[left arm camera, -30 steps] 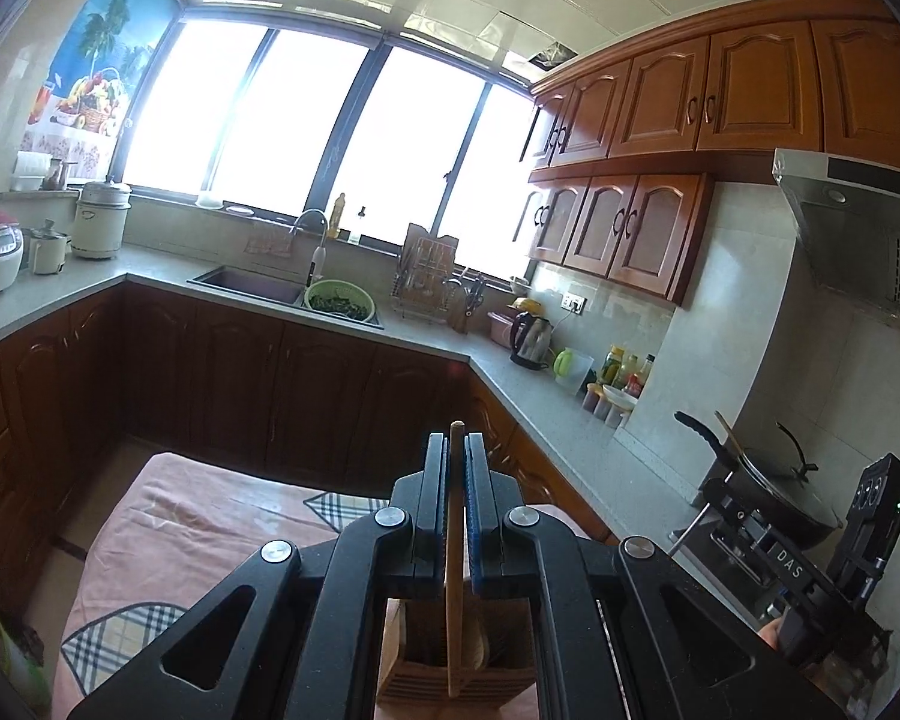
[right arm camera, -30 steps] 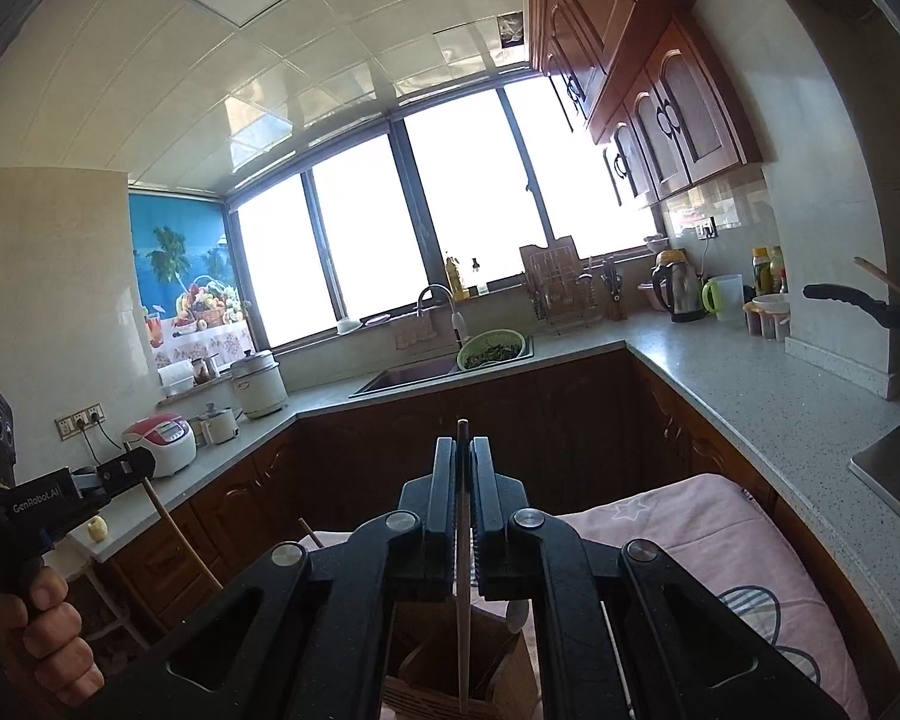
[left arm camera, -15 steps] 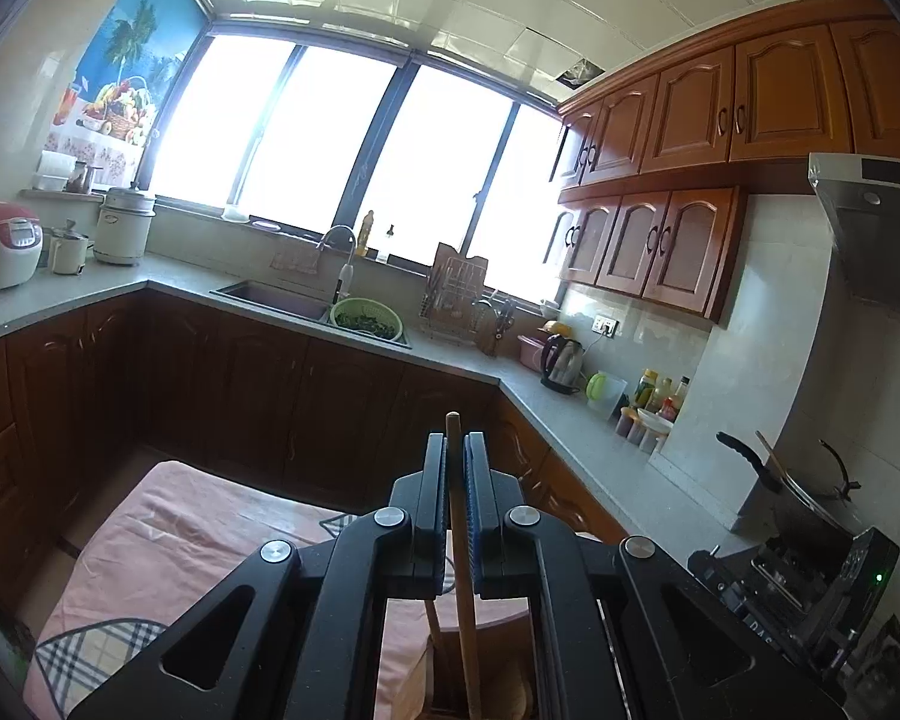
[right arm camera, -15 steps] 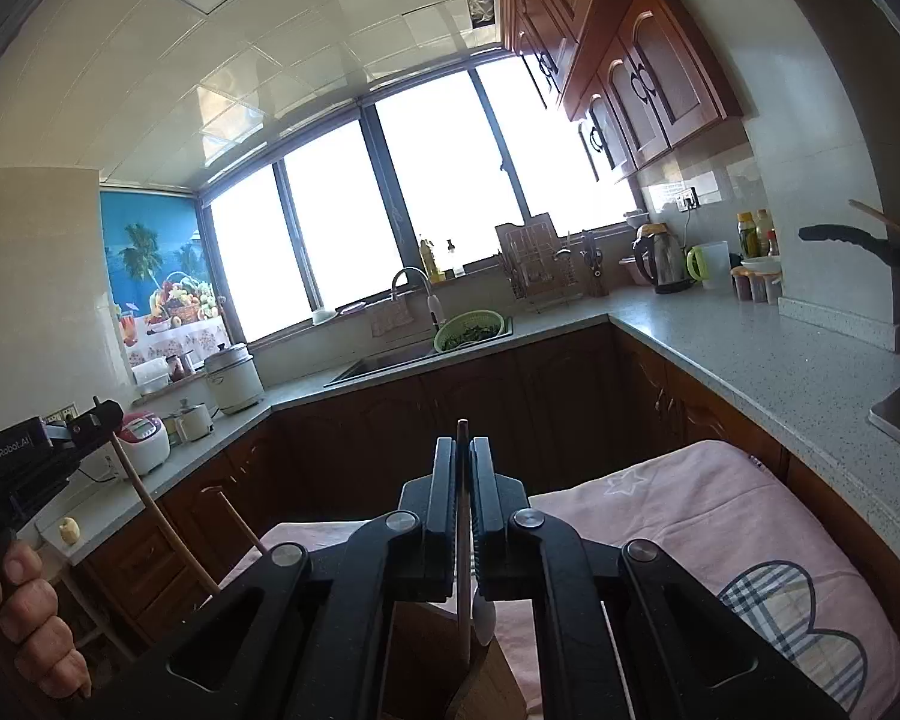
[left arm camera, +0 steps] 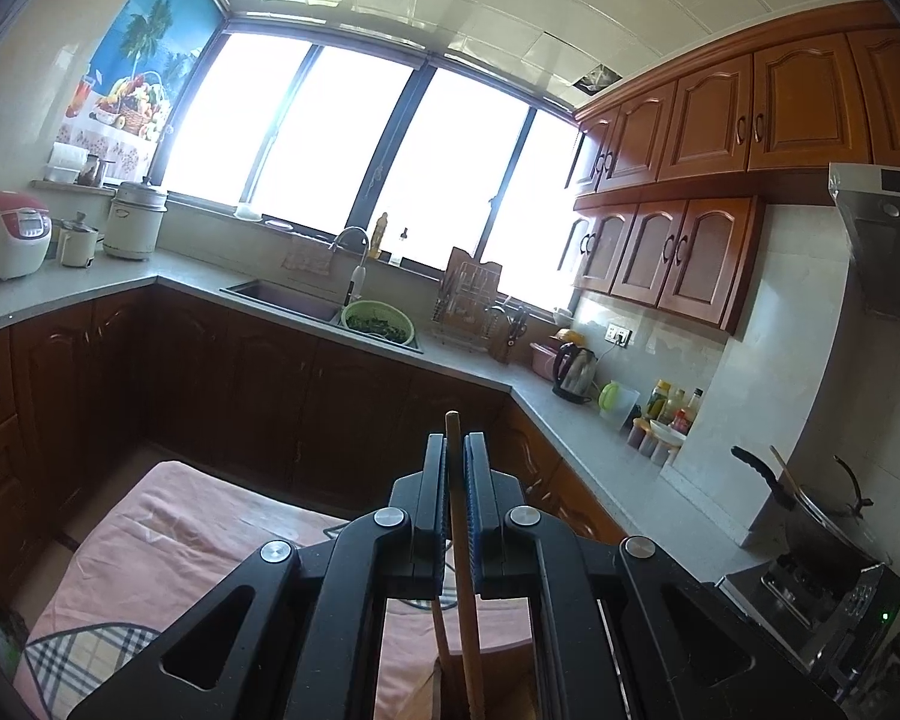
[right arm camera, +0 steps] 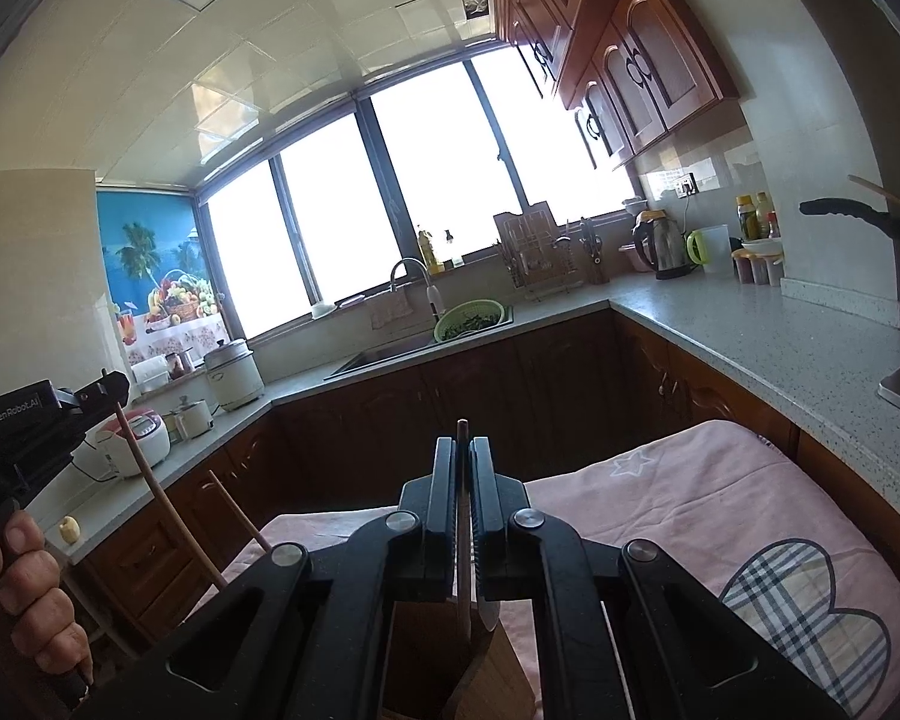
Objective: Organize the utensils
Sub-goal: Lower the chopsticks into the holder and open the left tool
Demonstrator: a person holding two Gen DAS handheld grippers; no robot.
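As seen from left wrist: left claw (left arm camera: 456, 468) clenched on wooden handle (left arm camera: 463, 564), long axis upright, foot above holder (left arm camera: 426, 696). From right wrist: right claw (right arm camera: 463, 474) clenched on thin utensil (right arm camera: 462, 570), directly over wooden holder (right arm camera: 450, 660).

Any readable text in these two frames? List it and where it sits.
"GenRobot.AI": white print on the side of the left claw's black body, seen in the right wrist view.
Rice cooker panel: too small to read.
Sauce bottles on the counter: labels blurred.
Wall outlet: no legible marks.
Nothing else is readable.
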